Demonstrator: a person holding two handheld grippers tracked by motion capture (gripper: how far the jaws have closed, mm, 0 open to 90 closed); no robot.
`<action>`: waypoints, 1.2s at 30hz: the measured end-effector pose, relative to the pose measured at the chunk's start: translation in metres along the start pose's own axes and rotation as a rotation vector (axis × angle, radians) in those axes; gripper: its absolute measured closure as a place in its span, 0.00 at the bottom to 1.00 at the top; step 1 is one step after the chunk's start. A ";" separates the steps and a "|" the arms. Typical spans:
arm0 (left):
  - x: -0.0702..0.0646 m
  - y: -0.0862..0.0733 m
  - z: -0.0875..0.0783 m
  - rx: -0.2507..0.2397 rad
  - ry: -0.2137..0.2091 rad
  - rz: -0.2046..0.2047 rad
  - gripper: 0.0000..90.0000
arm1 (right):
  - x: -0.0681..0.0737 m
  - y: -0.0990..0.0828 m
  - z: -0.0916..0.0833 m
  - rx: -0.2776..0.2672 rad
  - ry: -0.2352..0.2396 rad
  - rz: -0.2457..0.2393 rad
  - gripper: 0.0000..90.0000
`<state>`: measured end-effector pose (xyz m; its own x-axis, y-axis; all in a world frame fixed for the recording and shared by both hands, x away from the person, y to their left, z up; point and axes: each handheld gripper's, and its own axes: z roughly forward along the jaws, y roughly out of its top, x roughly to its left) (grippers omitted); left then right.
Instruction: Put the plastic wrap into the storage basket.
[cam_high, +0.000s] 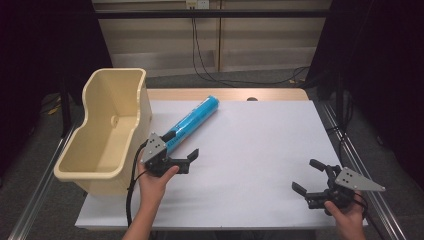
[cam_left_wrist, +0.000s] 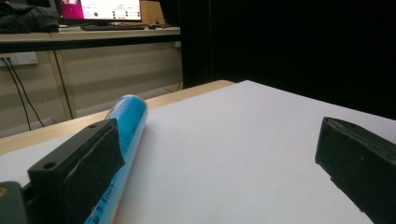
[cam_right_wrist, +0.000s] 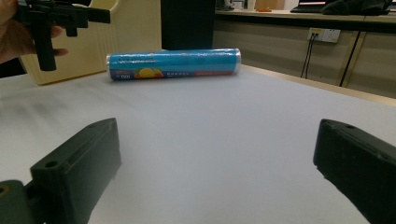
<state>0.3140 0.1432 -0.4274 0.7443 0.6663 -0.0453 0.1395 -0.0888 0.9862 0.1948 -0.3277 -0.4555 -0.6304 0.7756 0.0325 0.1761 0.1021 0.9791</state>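
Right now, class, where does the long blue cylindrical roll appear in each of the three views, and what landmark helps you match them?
High view: the long blue cylindrical roll lies diagonally at upper centre-left, on the white table sheet.
Left gripper view: lower left, partly behind the near jaw.
Right gripper view: upper centre, lying sideways.
Shared landmark: the white table sheet beneath the roll.

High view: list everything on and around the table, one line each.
Bin: one, cream, open-topped, at the table's left edge.
Roll: one, blue, lying flat just right of the bin.
Table: one, white top with a wooden far edge.
Cables: black, on the floor behind the table.
Left gripper: black, open, at the roll's near end.
Right gripper: black, open, over the table's near right corner.
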 end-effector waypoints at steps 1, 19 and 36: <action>0.001 0.001 0.002 0.000 -0.002 -0.001 0.01 | 0.000 0.000 0.000 0.000 0.000 0.000 0.00; 0.018 0.018 0.028 0.034 0.032 -0.011 0.00 | 0.001 0.001 0.000 0.003 0.003 -0.007 0.01; 0.032 0.027 0.048 0.003 0.058 -0.009 0.00 | 0.000 0.001 -0.001 0.004 0.000 -0.007 0.01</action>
<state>0.3727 0.1263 -0.4093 0.7039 0.7089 -0.0449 0.1483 -0.0848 0.9853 0.1938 -0.3286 -0.4546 -0.6316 0.7749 0.0254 0.1748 0.1105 0.9784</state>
